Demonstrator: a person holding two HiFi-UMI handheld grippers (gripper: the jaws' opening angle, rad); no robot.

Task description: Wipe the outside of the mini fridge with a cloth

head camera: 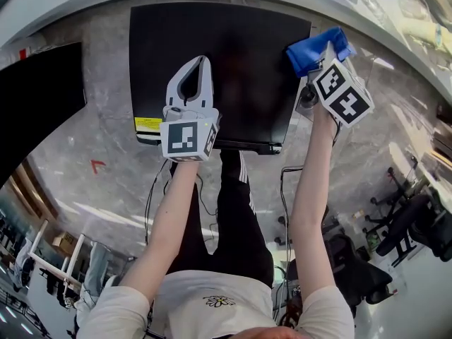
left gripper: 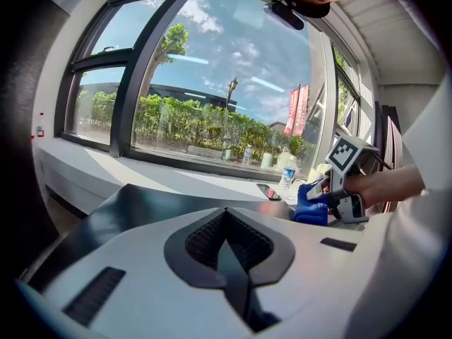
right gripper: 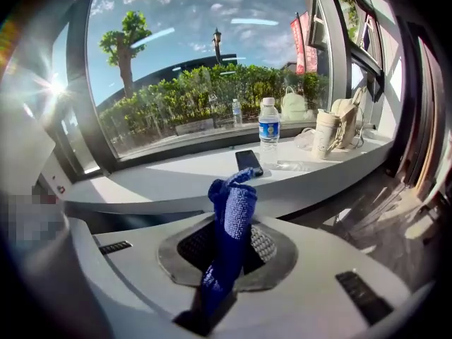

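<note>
We see the mini fridge (head camera: 219, 69) from above in the head view. It is a black box with a glossy flat top, standing on grey stone floor (head camera: 106, 140), and a yellow label (head camera: 148, 124) sits at its near left corner.

The left gripper (head camera: 204, 61) is over the near left part of the fridge's top and points toward the far edge. In the left gripper view its jaws are pressed together with nothing between them, and the dark top stretches away just beyond them. We cannot tell whether this gripper touches the surface.

The right gripper (head camera: 328, 54) is at the fridge's far right corner. In its own view the jaws are clenched on a blue knitted cloth (right gripper: 229, 239), which stands up out of the pads in a bunched fold. From the head view the cloth overlaps that far right corner and hangs a little past the right edge. We cannot tell how firmly it bears on the fridge.

Beyond the fridge runs a pale curved ledge (right gripper: 176, 182) under a window. On it, past the fridge's far right side, lie a dark phone (right gripper: 248, 162) and an upright water bottle (right gripper: 268, 129).
</note>
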